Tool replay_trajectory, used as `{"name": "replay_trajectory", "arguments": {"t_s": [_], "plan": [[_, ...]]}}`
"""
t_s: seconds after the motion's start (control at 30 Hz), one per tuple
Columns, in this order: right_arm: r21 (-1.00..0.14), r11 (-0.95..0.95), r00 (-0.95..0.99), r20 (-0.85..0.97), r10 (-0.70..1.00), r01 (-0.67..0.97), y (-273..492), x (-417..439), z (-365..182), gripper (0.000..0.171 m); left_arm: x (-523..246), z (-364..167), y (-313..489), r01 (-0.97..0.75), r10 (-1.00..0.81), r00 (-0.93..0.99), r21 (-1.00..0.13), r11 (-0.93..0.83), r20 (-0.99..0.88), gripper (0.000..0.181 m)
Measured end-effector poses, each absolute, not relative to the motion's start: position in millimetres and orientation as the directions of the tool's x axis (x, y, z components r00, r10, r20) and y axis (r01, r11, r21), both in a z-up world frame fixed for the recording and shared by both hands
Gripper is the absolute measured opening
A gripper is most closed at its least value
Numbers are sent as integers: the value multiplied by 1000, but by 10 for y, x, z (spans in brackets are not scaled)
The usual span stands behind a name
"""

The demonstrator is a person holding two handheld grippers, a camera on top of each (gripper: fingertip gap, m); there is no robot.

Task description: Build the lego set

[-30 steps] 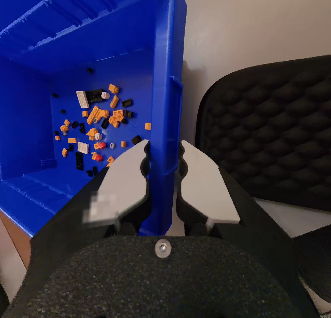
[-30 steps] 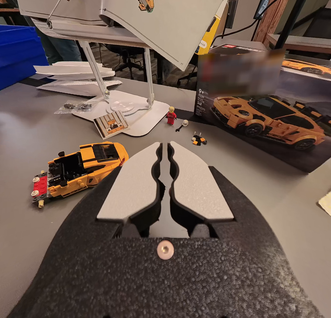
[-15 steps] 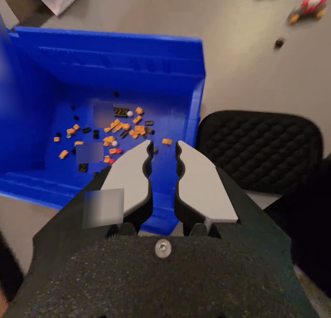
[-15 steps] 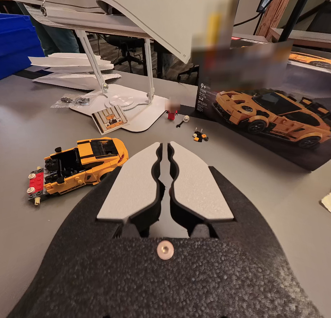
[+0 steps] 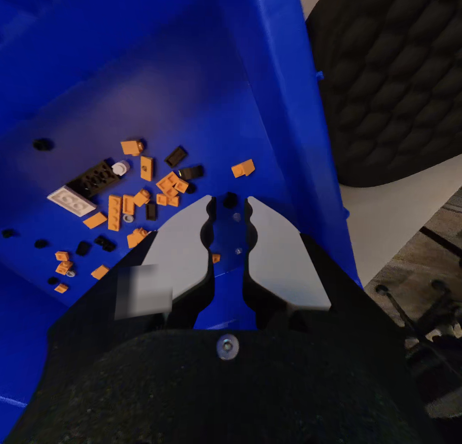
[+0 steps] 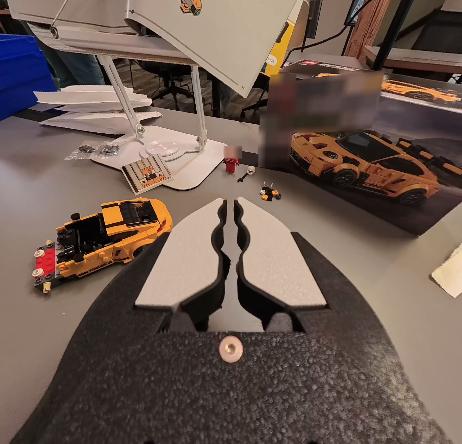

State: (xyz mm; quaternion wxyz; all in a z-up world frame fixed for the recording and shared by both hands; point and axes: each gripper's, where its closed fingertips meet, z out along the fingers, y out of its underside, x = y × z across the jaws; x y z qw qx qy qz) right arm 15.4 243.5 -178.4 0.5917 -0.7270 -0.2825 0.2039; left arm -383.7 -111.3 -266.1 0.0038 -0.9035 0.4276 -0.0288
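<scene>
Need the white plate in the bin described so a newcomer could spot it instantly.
Look in the blue bin, left of the open left gripper. Among scattered orange bricks, the white plate lies against a black plate. It is the only large white piece there.

Left claw (image 5: 229,203) now reaching inside blue bin (image 5: 275,87), off its wall, close over loose bricks (image 5: 140,194)

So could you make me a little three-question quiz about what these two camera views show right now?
1. True or false: the left gripper is open over the blue plastic bin of loose bricks.
2. Which side of the right gripper has the half-built orange toy car? A) its left B) its right
3. Fill in: the small red minifigure stands on the grey ____.

Key: 1 true; 2 A; 3 table.
</scene>
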Motion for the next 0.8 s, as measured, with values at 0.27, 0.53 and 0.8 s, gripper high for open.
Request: {"name": "replay_trajectory", "arguments": {"t_s": [0.27, 0.53, 0.8], "plan": [[-978, -137, 757, 30, 653, 157, 2432, 165, -1755, 5, -3803, -2473, -1029, -756, -758, 652, -83, -649, -10, 10], [-986, -109, 750, 21, 662, 123, 2374, 171, -1632, 5, -2793, -1738, -509, -730, -756, 632, -460, -505, -172, 10], [-993, -84, 751, 9, 660, 86, 2336, 226, -1519, 5, -1555, -2077, -204, -754, -862, 497, -544, -368, -105, 10]]}}
